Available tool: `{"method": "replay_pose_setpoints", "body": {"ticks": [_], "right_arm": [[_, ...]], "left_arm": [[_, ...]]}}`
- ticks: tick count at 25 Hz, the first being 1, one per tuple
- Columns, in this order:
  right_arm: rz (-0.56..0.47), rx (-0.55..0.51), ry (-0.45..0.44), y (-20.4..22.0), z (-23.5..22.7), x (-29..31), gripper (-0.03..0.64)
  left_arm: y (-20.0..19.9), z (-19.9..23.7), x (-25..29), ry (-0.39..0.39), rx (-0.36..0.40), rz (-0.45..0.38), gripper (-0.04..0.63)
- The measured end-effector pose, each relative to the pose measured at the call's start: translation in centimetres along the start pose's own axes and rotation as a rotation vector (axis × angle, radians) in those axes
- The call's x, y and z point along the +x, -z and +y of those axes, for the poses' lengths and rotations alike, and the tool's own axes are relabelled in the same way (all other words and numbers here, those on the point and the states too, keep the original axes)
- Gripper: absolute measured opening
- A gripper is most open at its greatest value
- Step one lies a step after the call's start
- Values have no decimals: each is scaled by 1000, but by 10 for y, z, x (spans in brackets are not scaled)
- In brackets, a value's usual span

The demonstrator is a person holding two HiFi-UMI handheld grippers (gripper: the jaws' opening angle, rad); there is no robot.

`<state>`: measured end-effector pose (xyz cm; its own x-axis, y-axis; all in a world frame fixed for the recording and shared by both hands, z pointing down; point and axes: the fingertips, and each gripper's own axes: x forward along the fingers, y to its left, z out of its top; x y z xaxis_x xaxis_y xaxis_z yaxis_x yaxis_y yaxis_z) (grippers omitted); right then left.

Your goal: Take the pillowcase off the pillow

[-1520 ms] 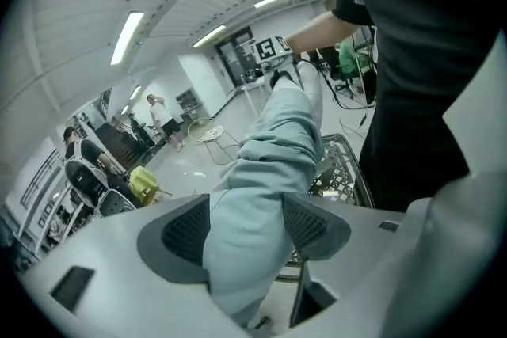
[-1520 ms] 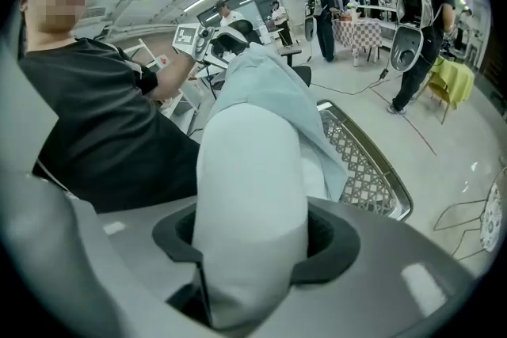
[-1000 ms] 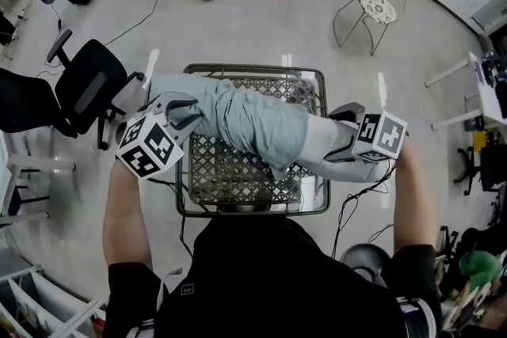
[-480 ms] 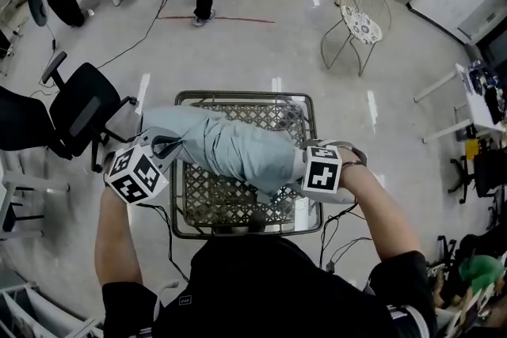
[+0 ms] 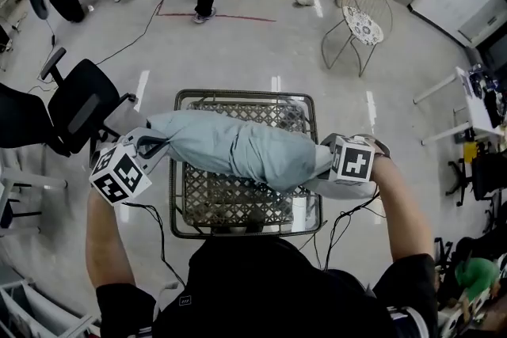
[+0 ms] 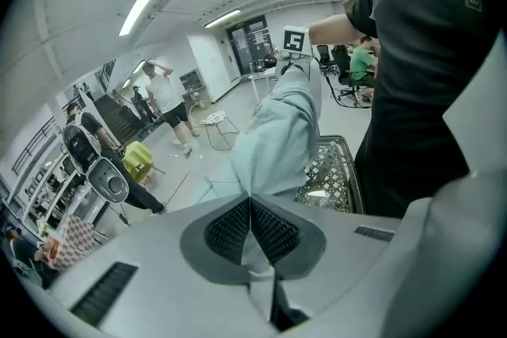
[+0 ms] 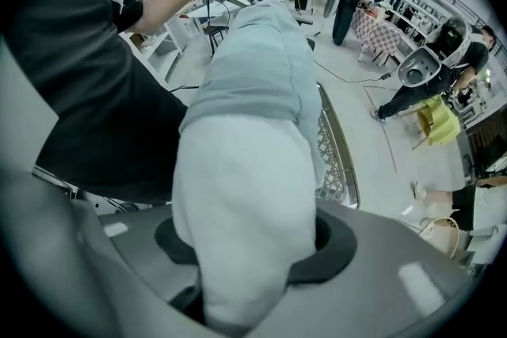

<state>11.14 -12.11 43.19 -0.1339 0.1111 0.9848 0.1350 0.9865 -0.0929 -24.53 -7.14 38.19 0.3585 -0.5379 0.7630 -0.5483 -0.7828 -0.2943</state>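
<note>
The lattice-topped table [image 5: 238, 206] filled the middle of the head view, right in front of you. Across its upper half stretched the pale blue pillowcase [image 5: 230, 146], running from the left edge of the table to the right edge and bunched in folds near the middle. A black office chair [image 5: 75, 111] stood at the left of the frame, and a wire chair [image 5: 356, 16] at the upper right, well apart from the table. At the right end of the pillowcase, the bare white end of the pillow [image 7: 238, 202] stuck out of the cover. Your right gripper [image 7: 245, 249] had just been closing its 2 jaws, and they squeezed that white end between them. Your left gripper [image 6: 250, 202] was clenched tight on a pinch of pillowcase cloth at the far left end, its 2 ribbed pads [image 6: 230, 229] pressed together on the fabric.
</note>
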Motion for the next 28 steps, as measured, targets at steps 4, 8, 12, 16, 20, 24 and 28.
{"method": "replay_pose_setpoints", "body": {"ticks": [4,8,12,16,20,24,28], "right_arm": [[-14,-1,-17,17,2,-7,252],[-34,-2,-41,24,-2,-3,253],[-67,5,-65,32,-6,1,253],[-90,6,-80,37,-12,2,253],[-19,-36,-84,32,-8,13,293],[40,-51,-57,29,-15,27,354],[19,-28,-63,31,-14,31,414]], "left_arm": [[15,-5,-3,31,-48,-27,6],[24,1,0,34,-77,-43,6],[31,6,3,61,-108,-62,6],[35,11,1,64,-112,-55,6],[40,8,5,56,-82,42,6],[11,9,6,-24,38,53,33],[-45,5,-3,-24,84,-84,160]]}}
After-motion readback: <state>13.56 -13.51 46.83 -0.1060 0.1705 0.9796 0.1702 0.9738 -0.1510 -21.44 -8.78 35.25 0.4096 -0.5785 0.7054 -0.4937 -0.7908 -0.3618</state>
